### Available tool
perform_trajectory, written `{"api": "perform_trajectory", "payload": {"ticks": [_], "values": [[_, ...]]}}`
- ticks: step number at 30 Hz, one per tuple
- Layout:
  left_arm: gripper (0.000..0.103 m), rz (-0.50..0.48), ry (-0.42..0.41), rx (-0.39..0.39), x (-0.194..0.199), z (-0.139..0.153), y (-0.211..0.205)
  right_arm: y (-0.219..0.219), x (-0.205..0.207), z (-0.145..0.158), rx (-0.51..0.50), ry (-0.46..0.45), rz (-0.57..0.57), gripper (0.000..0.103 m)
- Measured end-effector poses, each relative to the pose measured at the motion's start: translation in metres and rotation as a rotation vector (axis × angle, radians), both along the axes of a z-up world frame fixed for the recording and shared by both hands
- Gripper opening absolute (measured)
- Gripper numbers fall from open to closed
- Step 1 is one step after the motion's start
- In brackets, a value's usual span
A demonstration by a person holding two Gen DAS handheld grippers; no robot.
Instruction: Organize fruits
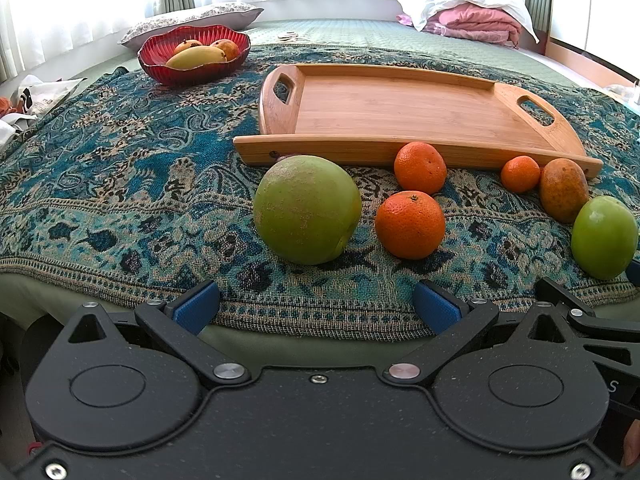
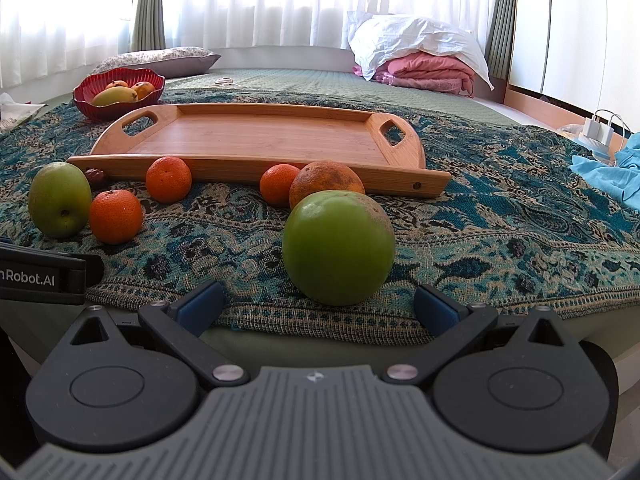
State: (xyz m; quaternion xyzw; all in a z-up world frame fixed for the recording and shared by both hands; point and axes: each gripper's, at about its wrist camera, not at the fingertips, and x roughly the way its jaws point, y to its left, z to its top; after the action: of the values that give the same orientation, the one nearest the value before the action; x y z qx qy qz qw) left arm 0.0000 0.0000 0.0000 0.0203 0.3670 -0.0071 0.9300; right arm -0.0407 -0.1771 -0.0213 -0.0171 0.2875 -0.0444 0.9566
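Observation:
A wooden tray [image 1: 400, 108] [image 2: 260, 136] lies bare on the patterned blue cloth. In front of it lie a large green fruit [image 1: 307, 210] [image 2: 59, 199], three small oranges [image 1: 410, 225] [image 1: 420, 167] [image 1: 520, 174], a brownish mottled fruit [image 1: 564, 189] [image 2: 326, 184] and a second green fruit [image 1: 604, 237] [image 2: 339, 247]. My left gripper [image 1: 318, 308] is open and empty, just short of the large green fruit. My right gripper [image 2: 318, 308] is open and empty, just short of the second green fruit.
A red glass bowl [image 1: 160, 62] [image 2: 86, 102] with a mango and other fruit stands at the back left. Pillows and folded pink bedding [image 2: 424, 70] lie at the back. A blue cloth [image 2: 608, 176] and a charger lie at the right. The bed edge is just below my grippers.

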Motion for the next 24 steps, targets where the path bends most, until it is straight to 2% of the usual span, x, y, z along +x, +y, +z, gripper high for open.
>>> {"api": "perform_trajectory", "payload": {"ticks": [8, 12, 18, 24], "values": [[0.103, 0.003, 0.003, 0.011, 0.0, 0.002, -0.005, 0.001, 0.002, 0.0, -0.001, 0.002, -0.001, 0.103], [0.103, -0.005, 0.008, -0.011, 0.002, 0.004, -0.001, -0.001, 0.002, -0.002, 0.016, -0.006, -0.006, 0.103], [0.103, -0.022, -0.019, 0.003, 0.001, -0.001, 0.001, -0.005, 0.0, -0.002, 0.023, -0.016, -0.002, 0.103], [0.103, -0.043, -0.035, -0.01, -0.001, 0.007, 0.005, -0.005, -0.006, 0.005, 0.029, -0.061, 0.003, 0.103]]}}
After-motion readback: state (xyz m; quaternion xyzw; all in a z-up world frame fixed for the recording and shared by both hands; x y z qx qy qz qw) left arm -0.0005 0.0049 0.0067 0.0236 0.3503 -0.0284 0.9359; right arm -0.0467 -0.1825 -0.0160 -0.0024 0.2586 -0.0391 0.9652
